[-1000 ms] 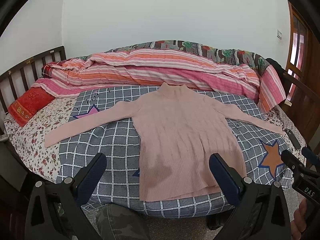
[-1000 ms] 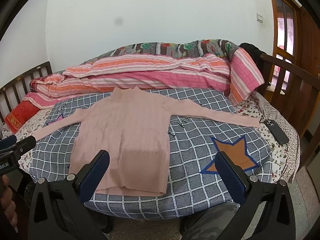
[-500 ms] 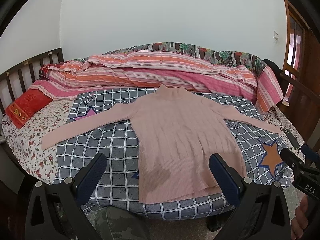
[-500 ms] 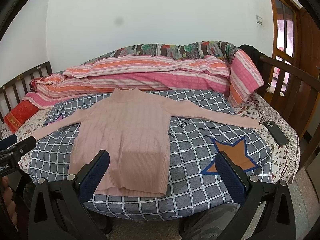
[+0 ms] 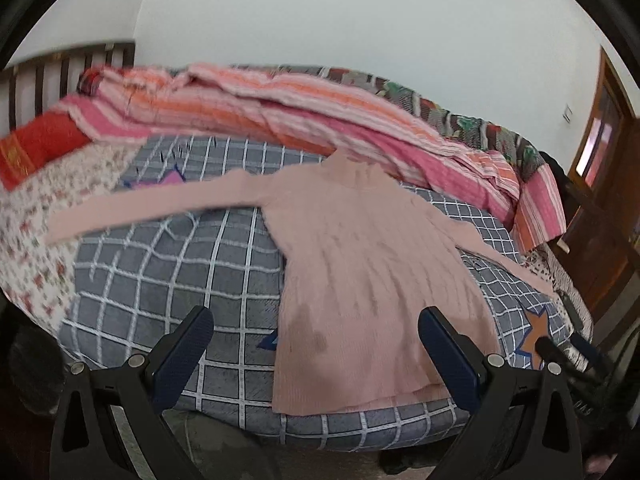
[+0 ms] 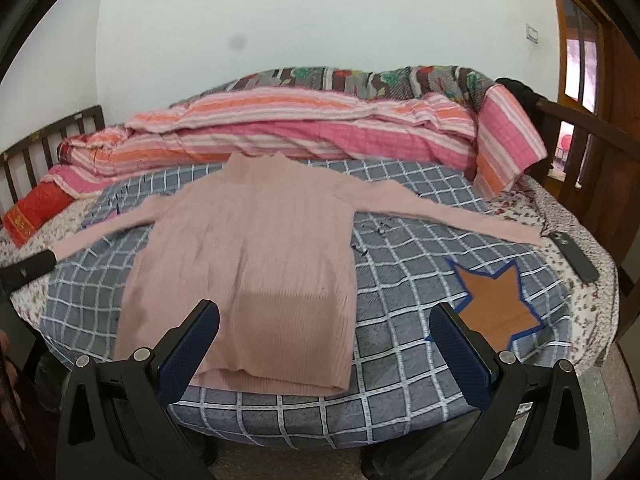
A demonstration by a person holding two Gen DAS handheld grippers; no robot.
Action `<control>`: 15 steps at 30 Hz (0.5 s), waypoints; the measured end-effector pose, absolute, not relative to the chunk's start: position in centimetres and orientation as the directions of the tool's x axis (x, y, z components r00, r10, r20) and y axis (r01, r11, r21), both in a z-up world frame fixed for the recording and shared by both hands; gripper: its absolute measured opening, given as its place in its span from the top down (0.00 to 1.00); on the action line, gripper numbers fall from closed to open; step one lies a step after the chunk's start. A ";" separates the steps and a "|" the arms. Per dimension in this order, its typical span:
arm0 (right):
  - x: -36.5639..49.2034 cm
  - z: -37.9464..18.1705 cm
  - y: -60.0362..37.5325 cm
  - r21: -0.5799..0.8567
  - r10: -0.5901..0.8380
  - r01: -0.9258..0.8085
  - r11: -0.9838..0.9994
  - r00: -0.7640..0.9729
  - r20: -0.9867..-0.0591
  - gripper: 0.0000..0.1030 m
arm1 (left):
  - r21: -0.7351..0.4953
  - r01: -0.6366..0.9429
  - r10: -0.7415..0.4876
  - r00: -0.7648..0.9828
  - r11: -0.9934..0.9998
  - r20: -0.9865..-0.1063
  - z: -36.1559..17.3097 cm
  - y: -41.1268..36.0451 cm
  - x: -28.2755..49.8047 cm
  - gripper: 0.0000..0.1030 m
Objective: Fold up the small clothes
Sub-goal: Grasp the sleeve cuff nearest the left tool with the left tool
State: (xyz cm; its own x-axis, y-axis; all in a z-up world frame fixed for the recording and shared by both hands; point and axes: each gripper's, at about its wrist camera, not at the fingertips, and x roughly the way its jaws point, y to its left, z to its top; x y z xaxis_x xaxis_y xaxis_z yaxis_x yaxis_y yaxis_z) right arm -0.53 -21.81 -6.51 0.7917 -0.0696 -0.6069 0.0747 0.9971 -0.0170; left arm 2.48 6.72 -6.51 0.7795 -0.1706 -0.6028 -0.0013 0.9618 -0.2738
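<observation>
Evidently, no fold is begun: the pink sweater (image 6: 248, 264) is spread flat on the checked bed (image 6: 400, 352), and both tongs (image 5: 316, 360) (image 6: 324, 356) are held agape, empty; a sleeve is probably to be seized next.

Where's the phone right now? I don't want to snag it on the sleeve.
In the right wrist view the dark phone lies at the bed's far right edge on the floral sheet, just beyond the cuff of the pink sweater.
</observation>
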 end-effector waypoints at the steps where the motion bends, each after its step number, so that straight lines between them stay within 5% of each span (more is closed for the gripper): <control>1: -0.2 -7.2 -21.7 -0.018 -0.067 0.071 0.997 0.789 -0.611 0.00 | -0.293 -0.007 -0.180 0.774 0.956 -0.607 -7.5 7.6 3.2 0.00; 12: 4.7 -12.0 -21.0 -0.015 -0.008 -0.002 1.000 0.741 -0.672 0.00 | -0.437 -0.234 -0.086 0.797 0.869 -0.597 -13.1 19.2 9.4 0.12; 15: 6.1 -12.1 -20.7 -0.008 0.009 -0.019 1.000 0.753 -0.659 0.00 | -0.442 -0.319 -0.026 0.787 0.838 -0.617 -14.5 22.9 11.2 0.24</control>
State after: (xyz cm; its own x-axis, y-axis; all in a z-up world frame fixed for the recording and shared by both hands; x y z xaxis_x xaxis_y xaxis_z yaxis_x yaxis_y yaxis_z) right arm 6.08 -20.74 -12.14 0.7525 0.0091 -0.6585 -0.0195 0.9998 -0.0085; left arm 11.18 22.91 -14.47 0.7865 -0.0260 -0.6170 -0.3193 0.8381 -0.4424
